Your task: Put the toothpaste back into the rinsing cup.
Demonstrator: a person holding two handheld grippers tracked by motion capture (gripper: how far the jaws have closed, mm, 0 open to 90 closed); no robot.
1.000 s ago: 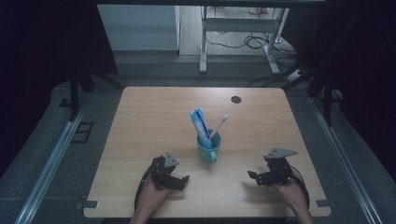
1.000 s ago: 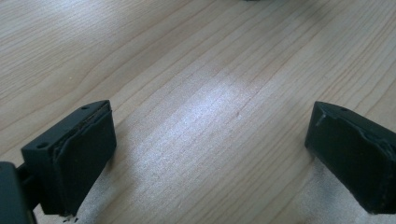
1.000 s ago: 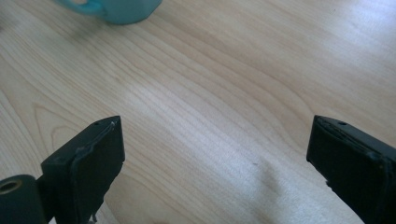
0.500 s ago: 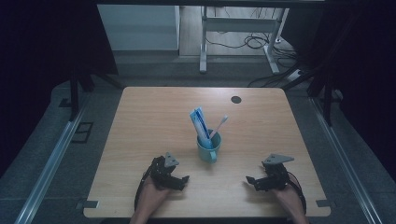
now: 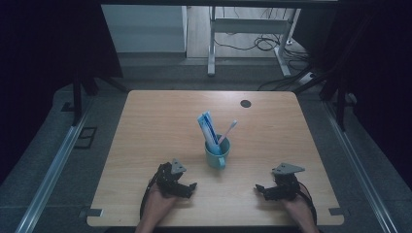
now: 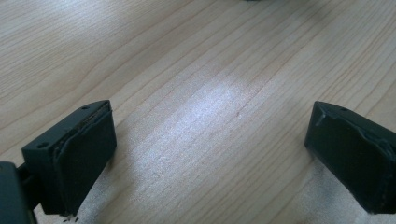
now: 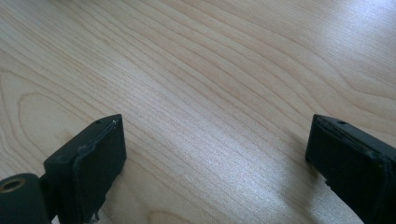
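Both tongs lie low at my edge of the table (image 5: 160, 121), seen from the high view: left gripper (image 5: 187, 187) at about seven o'clock from the teal cup (image 5: 216, 156), right gripper (image 5: 262, 188) at about four o'clock, each well apart from it. My hands rest behind them, wrists flat, jaws aimed inward. The cup stands upright mid-table with a toothpaste tube (image 5: 208, 127) and a toothbrush (image 5: 227, 132) leaning in it.

From the left gripper view, my jaws gape wide over bare wood, gripping nothing.

From the right gripper view, the same: spread, released, bare grain between them.

To start well, I judge I should steady the cup with one tong before lifting anything out, approaching from above.
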